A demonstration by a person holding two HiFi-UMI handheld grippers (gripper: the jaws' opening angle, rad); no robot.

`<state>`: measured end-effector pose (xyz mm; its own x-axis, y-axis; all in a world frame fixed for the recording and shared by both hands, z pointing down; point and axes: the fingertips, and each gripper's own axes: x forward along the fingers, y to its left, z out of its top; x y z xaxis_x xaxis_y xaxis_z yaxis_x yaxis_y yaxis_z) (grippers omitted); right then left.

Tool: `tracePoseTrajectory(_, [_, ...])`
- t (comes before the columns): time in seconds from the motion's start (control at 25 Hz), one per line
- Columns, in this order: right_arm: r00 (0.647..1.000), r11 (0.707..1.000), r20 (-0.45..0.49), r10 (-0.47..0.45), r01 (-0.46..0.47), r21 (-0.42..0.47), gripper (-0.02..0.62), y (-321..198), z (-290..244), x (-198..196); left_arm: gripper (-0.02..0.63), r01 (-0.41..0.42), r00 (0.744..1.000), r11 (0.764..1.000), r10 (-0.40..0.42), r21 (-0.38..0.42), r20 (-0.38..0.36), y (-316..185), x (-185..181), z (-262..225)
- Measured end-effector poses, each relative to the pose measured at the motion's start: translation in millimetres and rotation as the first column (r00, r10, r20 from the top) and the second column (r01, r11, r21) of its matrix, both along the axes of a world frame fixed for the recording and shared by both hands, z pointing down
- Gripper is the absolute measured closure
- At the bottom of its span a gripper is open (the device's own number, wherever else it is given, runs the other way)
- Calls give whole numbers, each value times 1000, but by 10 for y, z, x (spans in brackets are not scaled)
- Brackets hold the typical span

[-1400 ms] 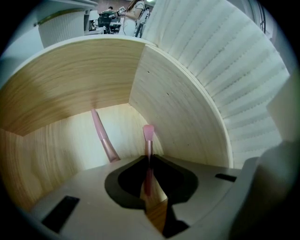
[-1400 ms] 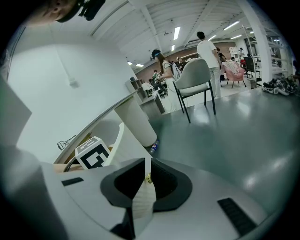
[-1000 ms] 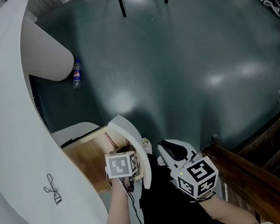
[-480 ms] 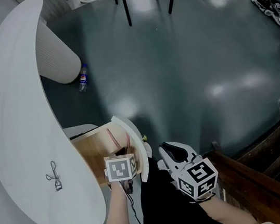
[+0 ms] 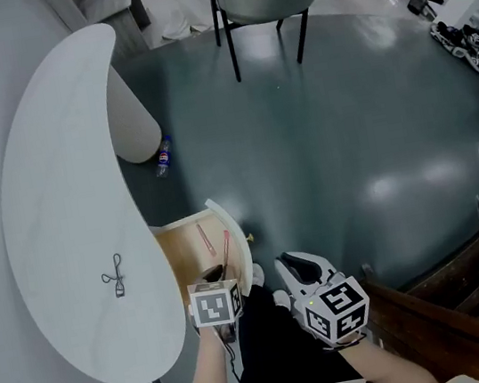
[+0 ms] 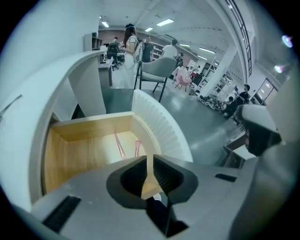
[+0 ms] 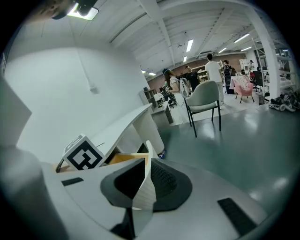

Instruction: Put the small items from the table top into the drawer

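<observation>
We judge the next pick turns on this: the last small item on the white table top (image 5: 56,170), a scissor-handled metal tool (image 5: 115,279), lies just left of the left gripper (image 6: 150,165) and a little ahead of it. Its long axis runs roughly the way that gripper points, and the right gripper (image 7: 146,173) is well apart on the far side. Both grippers have their jaws drawn nearly together on nothing, the left poised at the near end of the open wooden drawer (image 5: 178,259) (two pink sticks (image 5: 224,250) already lie inside).
</observation>
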<state>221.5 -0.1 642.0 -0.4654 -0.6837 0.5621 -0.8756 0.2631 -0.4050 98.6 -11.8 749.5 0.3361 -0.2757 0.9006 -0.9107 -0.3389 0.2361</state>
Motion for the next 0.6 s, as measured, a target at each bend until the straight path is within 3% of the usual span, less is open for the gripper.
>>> tracePoseTrajectory(0.28, [1000, 998, 10, -17, 17, 66, 541, 1, -720, -102, 559, 13, 1000, 992, -10, 127, -23, 45, -97, -981])
tracePoseTrajectory(0.6, [996, 986, 8, -89, 87, 141, 541, -80, -1379, -496, 586, 67, 996, 954, -47, 292, -75, -54, -355, -1947])
